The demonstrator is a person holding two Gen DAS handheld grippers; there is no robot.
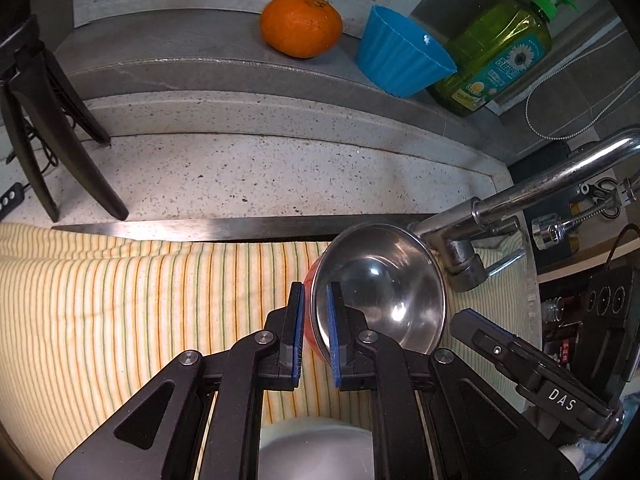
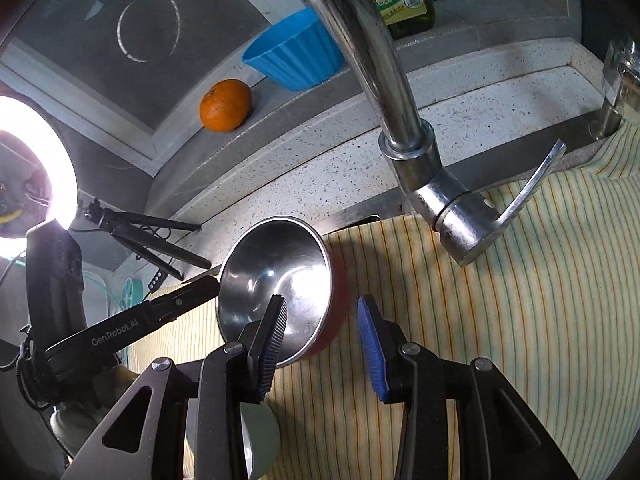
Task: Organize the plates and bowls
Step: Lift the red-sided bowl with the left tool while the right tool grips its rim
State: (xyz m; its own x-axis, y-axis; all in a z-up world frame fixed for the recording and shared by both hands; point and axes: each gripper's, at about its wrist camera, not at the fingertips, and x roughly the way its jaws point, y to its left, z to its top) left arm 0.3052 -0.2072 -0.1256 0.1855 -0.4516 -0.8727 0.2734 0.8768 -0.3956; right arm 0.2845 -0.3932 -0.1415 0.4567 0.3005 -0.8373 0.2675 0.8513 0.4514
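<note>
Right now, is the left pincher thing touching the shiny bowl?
Touching. In the left wrist view the left gripper has one pad outside and one inside the steel bowl, pinching its rim.

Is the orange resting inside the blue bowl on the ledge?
No, the orange sits on the ledge beside the blue bowl.

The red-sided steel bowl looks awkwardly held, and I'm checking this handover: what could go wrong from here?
1. The left claw pinches only the rim of the red-sided steel bowl, which hangs tilted, so it may swing or slip.
2. The chrome tap stands close beside the bowl; a lift could knock it.
3. The right claw straddles the opposite rim, jaws open; closing off-centre could twist the bowl.
</note>
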